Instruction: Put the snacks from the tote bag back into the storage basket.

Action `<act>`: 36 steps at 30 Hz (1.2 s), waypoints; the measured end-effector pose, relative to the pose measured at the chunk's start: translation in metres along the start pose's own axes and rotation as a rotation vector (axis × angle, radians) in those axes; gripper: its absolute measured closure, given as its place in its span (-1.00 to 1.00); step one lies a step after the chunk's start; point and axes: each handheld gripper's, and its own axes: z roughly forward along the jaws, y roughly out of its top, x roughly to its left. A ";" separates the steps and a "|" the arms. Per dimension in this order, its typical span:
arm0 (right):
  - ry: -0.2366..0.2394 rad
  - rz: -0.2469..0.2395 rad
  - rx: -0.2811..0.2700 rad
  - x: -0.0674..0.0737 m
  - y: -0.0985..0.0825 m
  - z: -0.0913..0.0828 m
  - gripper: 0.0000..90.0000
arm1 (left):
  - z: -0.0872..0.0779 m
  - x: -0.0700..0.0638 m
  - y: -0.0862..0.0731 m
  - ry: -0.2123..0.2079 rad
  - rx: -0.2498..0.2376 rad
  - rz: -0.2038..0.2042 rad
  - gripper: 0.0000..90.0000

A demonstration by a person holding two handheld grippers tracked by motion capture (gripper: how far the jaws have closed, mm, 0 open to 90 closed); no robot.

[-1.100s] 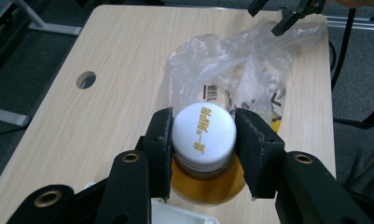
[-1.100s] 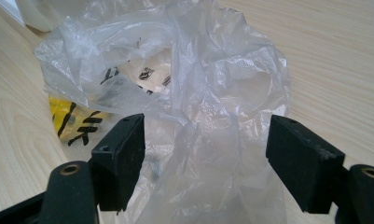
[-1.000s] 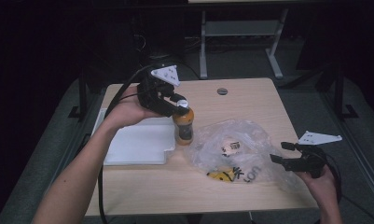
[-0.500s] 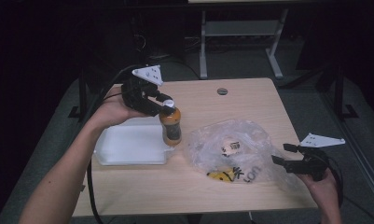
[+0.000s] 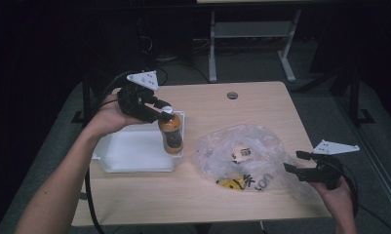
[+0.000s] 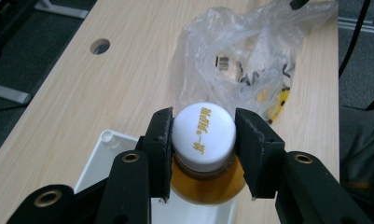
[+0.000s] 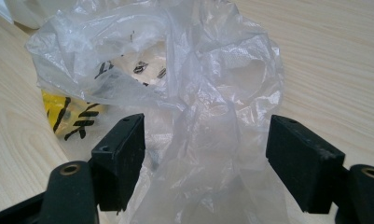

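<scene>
Bottle (image 5: 170,134) of amber drink, white cap, clamped at neck by my left gripper (image 6: 202,140), both pads tight against cap sides. Bottle upright over right end of white tray (image 5: 129,151), whether base touches tray I cannot tell. Clear plastic bag (image 5: 244,156) lies crumpled right of tray on wooden table (image 5: 207,195). My right gripper (image 7: 205,149) at bag's right edge, jaws wide apart, film loose between pads, not pinched.

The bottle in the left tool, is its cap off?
No, the white cap sits on the orange bottle, pinched between the left tool's jaws.
</scene>
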 end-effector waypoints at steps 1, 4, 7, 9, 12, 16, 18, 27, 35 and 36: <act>0.000 0.001 0.000 0.000 0.000 0.000 -0.39 | 0.000 0.000 -0.001 0.005 -0.001 -0.003 0.31; -0.001 0.000 -0.001 0.000 0.000 0.000 -0.39 | -0.001 0.002 -0.003 0.010 -0.002 -0.007 0.31; -0.001 -0.001 -0.001 -0.001 0.001 0.000 -0.39 | -0.001 0.004 -0.006 0.014 -0.016 -0.017 0.31; -0.001 0.000 -0.002 -0.001 0.001 0.001 -0.39 | -0.001 0.005 -0.008 0.013 -0.015 -0.018 0.31; -0.001 0.002 0.001 -0.001 0.000 0.001 -0.39 | 0.001 0.007 -0.012 0.014 -0.014 -0.021 0.31; -0.002 0.002 -0.003 -0.002 0.000 0.000 -0.39 | 0.004 0.009 -0.017 0.015 -0.005 -0.030 0.31; -0.003 0.003 -0.004 -0.002 0.000 0.000 -0.39 | 0.004 0.011 -0.020 0.016 0.007 -0.028 0.31; -0.007 0.004 0.001 -0.001 0.000 0.001 -0.40 | 0.010 0.016 -0.031 0.023 0.012 -0.046 0.31; -0.006 0.005 -0.001 -0.002 0.000 0.000 -0.41 | 0.023 0.020 -0.040 0.023 0.061 -0.057 0.31; -0.007 0.005 -0.001 -0.002 0.000 0.000 -0.41 | 0.025 0.020 -0.042 0.022 0.061 -0.061 0.31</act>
